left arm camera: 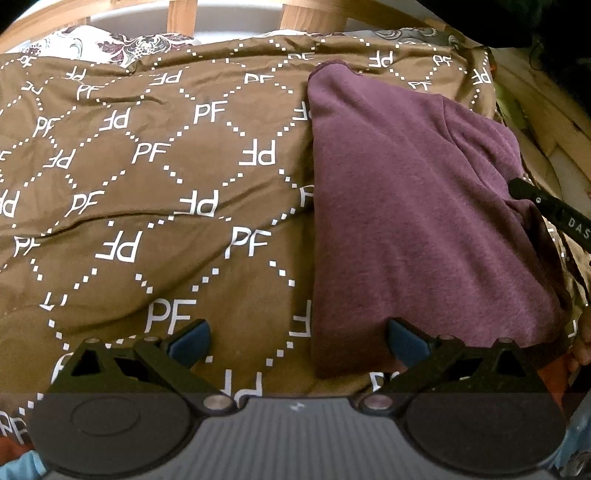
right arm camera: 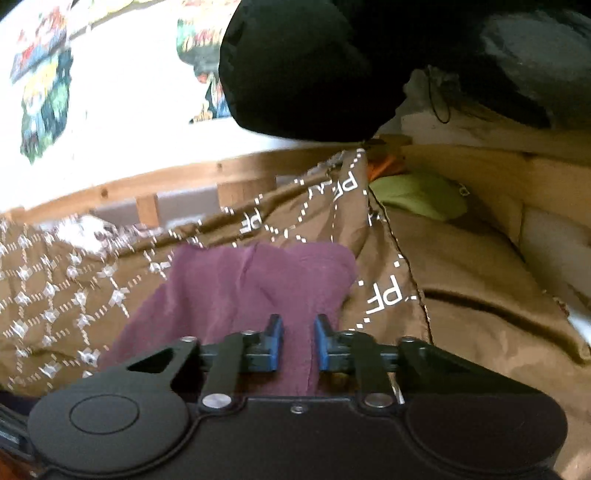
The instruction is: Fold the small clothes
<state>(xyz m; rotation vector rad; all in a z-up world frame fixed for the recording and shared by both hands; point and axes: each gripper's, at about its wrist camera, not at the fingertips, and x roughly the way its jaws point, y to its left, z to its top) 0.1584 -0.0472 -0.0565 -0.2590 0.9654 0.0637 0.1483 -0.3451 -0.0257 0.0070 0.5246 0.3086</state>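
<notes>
A maroon garment (left arm camera: 406, 206) lies partly folded on the right side of a brown bedspread (left arm camera: 147, 177) printed with white "PF" letters. My left gripper (left arm camera: 299, 341) is open above the garment's near left corner; one fingertip is over the cloth, the other over the bedspread, and nothing is gripped. The black body of my right gripper (left arm camera: 554, 214) reaches the garment's right edge. In the right wrist view, my right gripper (right arm camera: 298, 343) has its blue pads close together, with a fold of the maroon garment (right arm camera: 251, 284) pinched between them.
A wooden bed rail with slats (left arm camera: 181, 16) runs along the far side. A floral pillow (left arm camera: 122, 44) lies at the back left. To the right are a green cloth (right arm camera: 421, 197), a wooden side board (right arm camera: 498, 173) and a large black bundle (right arm camera: 306, 70) overhead.
</notes>
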